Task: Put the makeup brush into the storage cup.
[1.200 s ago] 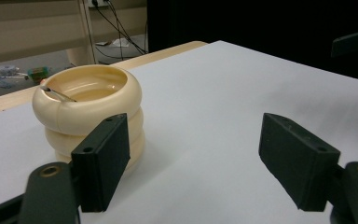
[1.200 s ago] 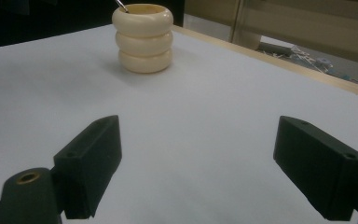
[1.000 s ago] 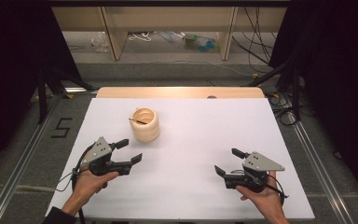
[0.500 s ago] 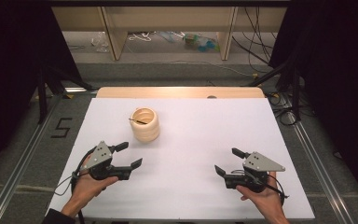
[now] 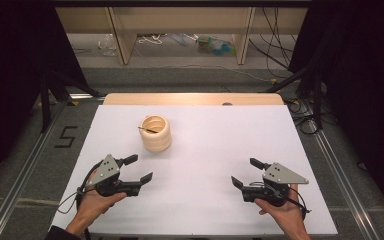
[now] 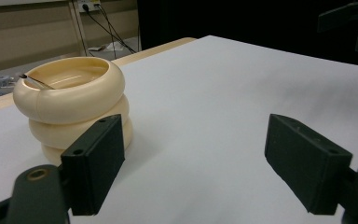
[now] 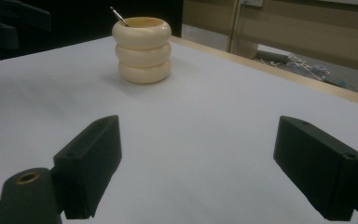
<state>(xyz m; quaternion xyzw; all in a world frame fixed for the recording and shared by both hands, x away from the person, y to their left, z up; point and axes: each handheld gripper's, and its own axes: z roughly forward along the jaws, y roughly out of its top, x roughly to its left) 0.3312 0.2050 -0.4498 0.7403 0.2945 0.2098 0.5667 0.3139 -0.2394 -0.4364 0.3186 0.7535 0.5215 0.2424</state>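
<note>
The cup (image 5: 155, 133) looks smooth, cream, faintly glossy, like plastic. The surface (image 5: 220, 150) is matt white with a wooden far edge. Gripper jaws are matt black.

**Ringed cream cup with a thin rod inside**

A cream, glossy cup shaped like three stacked rings (image 5: 155, 133) stands upright on the white surface (image 5: 220, 150), left of centre. A thin dark metal rod (image 5: 147, 130) leans inside, its tip poking past the rim.
</note>
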